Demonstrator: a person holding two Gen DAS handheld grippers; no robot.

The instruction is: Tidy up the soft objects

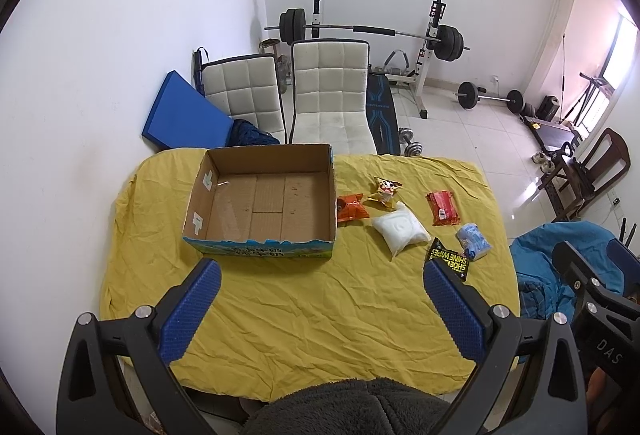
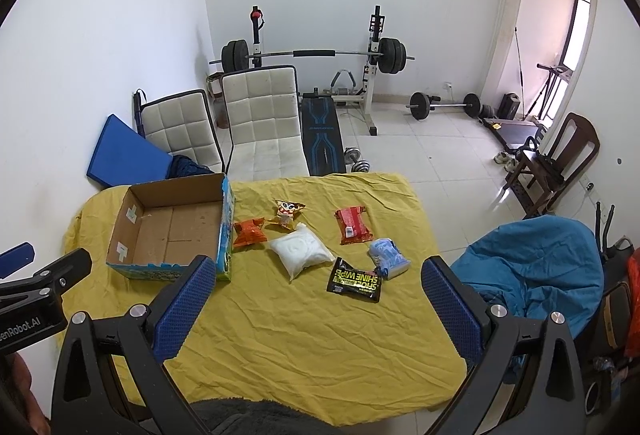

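An empty cardboard box [image 1: 264, 203] [image 2: 172, 231] stands on the yellow-covered table [image 1: 304, 307] [image 2: 312, 335]. To its right lie several soft packs: an orange snack bag [image 1: 351, 208] [image 2: 249, 232], a cartoon snack bag [image 1: 385, 190] [image 2: 287, 213], a white pouch [image 1: 400, 231] [image 2: 301, 251], a red pack [image 1: 443, 208] [image 2: 354, 225], a light-blue pack [image 1: 474, 241] [image 2: 389, 258] and a black wipes sachet [image 1: 449, 259] [image 2: 355, 280]. My left gripper [image 1: 322, 271] hovers open over the near table. My right gripper [image 2: 320, 269] is open too, held above the near edge.
Two white padded chairs [image 1: 328, 95] [image 2: 264, 123] and a blue mat [image 1: 184, 111] stand behind the table. A weight bench, barbells [image 2: 442, 105] and a wooden chair [image 2: 556, 159] fill the room beyond. A blue cushion seat [image 2: 532, 275] sits right of the table.
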